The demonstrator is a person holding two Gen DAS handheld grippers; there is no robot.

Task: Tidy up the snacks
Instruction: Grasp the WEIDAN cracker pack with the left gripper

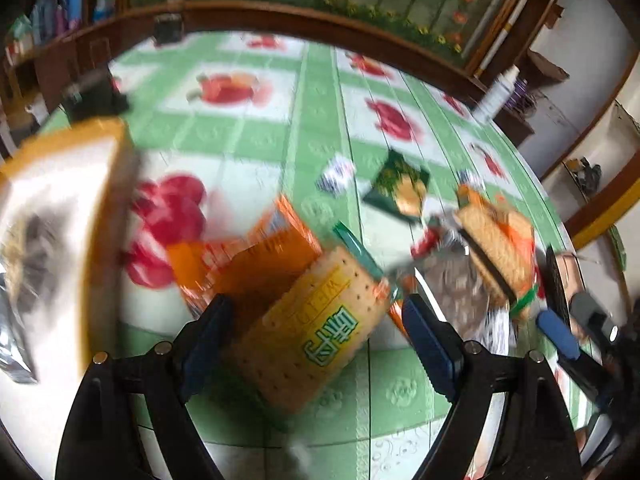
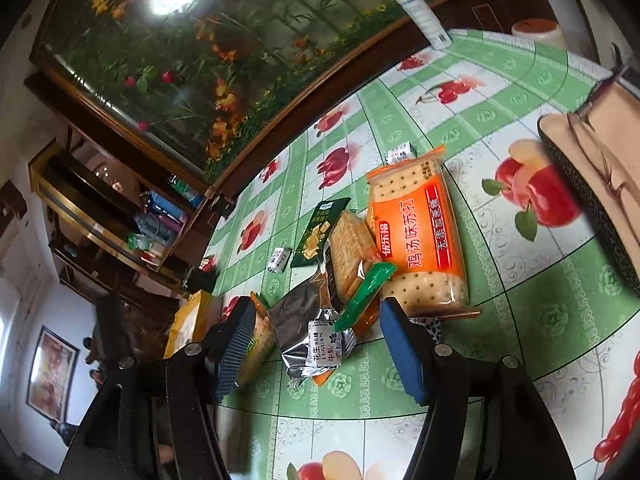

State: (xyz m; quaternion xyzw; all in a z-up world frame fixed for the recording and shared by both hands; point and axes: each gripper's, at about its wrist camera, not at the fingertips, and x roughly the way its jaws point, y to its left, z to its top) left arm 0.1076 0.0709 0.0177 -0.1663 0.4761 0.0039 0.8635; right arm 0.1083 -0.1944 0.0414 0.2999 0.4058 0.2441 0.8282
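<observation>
A heap of snack packs lies on the green fruit-print tablecloth (image 1: 320,112). My left gripper (image 1: 316,304) hangs open over a yellow-and-green-labelled cracker pack (image 1: 312,332), which lies between its blue pads without being pressed. An orange pack (image 1: 256,252) sits just behind it. In the right wrist view my right gripper (image 2: 316,308) is open above a silver nougat packet (image 2: 320,348), pads clear of it. Beyond are a big orange cracker pack (image 2: 416,232), a brown-wrapped cracker pack (image 2: 352,248), a green wrapper (image 2: 364,292) and a dark green packet (image 2: 320,232).
A yellow-edged bag (image 1: 60,220) stands at the left, close to my left gripper. A dark basket with beige lining (image 2: 592,184) sits at the right. A white spray bottle (image 2: 424,16) stands by the wooden wall frame. Small wrapped candies (image 2: 280,260) are scattered about.
</observation>
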